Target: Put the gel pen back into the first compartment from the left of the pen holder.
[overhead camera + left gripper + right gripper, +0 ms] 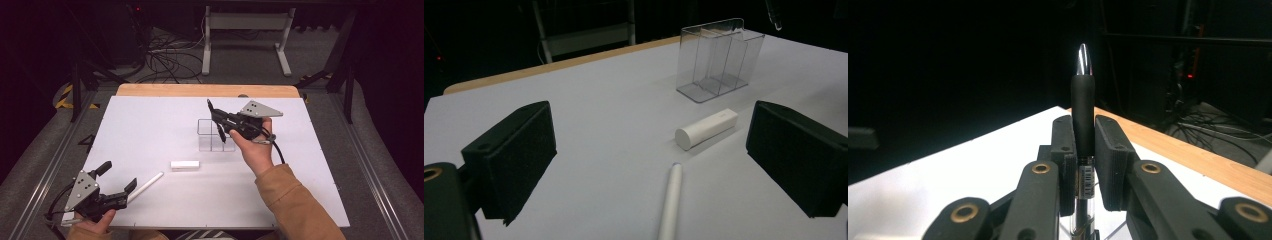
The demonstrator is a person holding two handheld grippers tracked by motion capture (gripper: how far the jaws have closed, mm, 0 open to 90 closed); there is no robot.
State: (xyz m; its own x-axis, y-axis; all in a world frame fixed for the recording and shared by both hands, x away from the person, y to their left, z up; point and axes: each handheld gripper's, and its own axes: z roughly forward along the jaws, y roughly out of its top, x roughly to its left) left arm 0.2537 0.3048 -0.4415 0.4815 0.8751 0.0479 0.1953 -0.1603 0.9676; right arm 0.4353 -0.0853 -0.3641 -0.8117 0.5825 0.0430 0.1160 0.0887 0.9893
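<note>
The white table (pixel 150 120) carries everything, and the clear plastic organiser (pixel 216 135), with its upright compartments, stands a little past the table's middle. The right gripper (pixel 216 119) hangs directly over that organiser, its jaws clamped on a black pen (pixel 1083 112); in the right gripper view the pen's rubbery grip sits pinched between the pads with the silver tip poking beyond them. The left gripper (pixel 116 176) waits well short of the organiser at the near left corner, jaws wide apart with nothing between them. Nearer to me than the organiser lies a short white cylinder (pixel 185 164), perhaps a glue stick or eraser tube, and beyond that, closest to the left gripper, a slim white pen (pixel 145 187) lying at a slant.

It looks like the sorting step is under way: the black pen is about to go into a compartment. The next move calls for tipping the pen upright over one slot, lowering it inside, then opening the jaws.
</note>
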